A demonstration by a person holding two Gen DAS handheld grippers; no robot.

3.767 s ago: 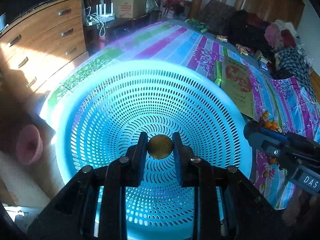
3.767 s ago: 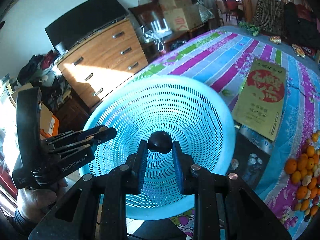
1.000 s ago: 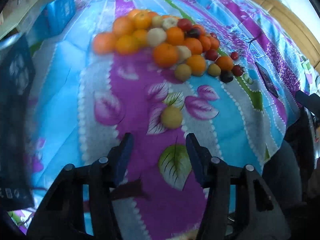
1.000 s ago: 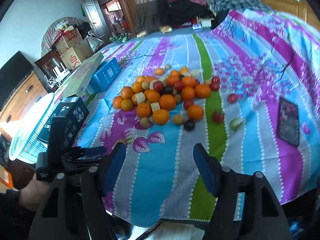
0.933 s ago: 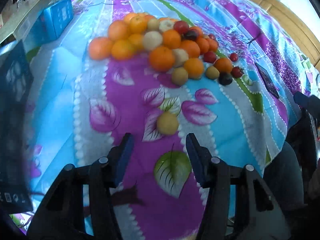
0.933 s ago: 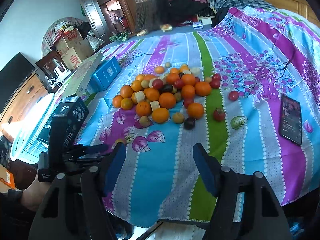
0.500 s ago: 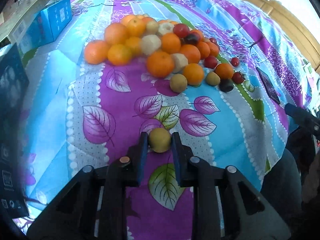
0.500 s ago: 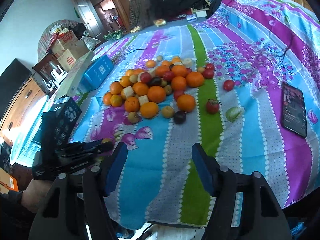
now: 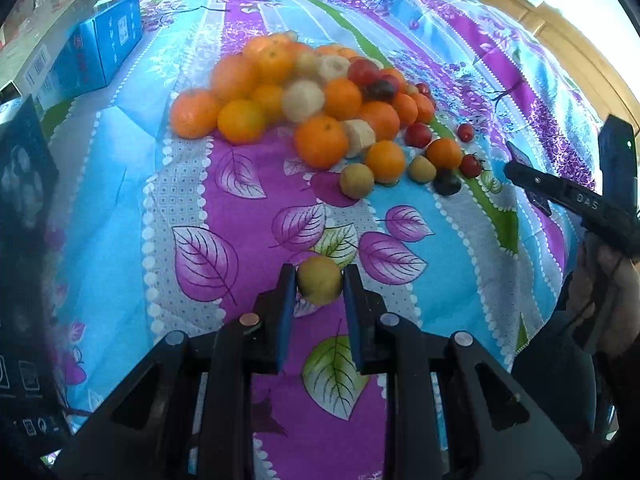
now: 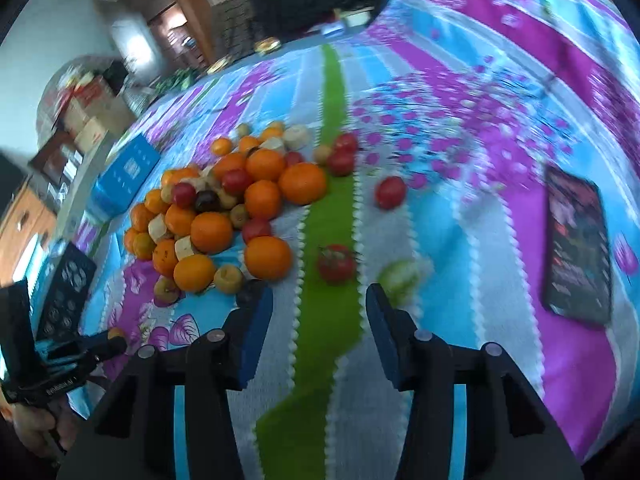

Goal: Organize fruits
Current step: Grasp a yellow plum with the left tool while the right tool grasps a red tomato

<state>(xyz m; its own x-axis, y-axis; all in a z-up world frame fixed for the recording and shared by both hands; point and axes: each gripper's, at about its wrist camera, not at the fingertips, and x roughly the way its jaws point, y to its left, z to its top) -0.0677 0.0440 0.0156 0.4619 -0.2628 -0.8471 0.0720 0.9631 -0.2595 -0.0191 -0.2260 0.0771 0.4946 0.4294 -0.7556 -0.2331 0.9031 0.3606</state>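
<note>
Now pick step: left tool (image 9: pixel 319 289) clamps small yellow-green fruit (image 9: pixel 319 285), lower centre of frame, on bedspread (image 9: pixel 120 184); right tool (image 10: pixel 319 320) wide, empty; next, probably lift fruit clear.

Open bedspread (image 9: pixel 120 208) at left and lower centre of the left wrist frame, passable. Fruit pile (image 9: pixel 304 100) blocks upper centre; blue box (image 9: pixel 100 52) upper left. Right wrist frame: green stripe lane ahead is free between dark plum (image 10: pixel 250 292) and tomato (image 10: pixel 336 264); phone (image 10: pixel 576 244) obstructs right edge.
</note>
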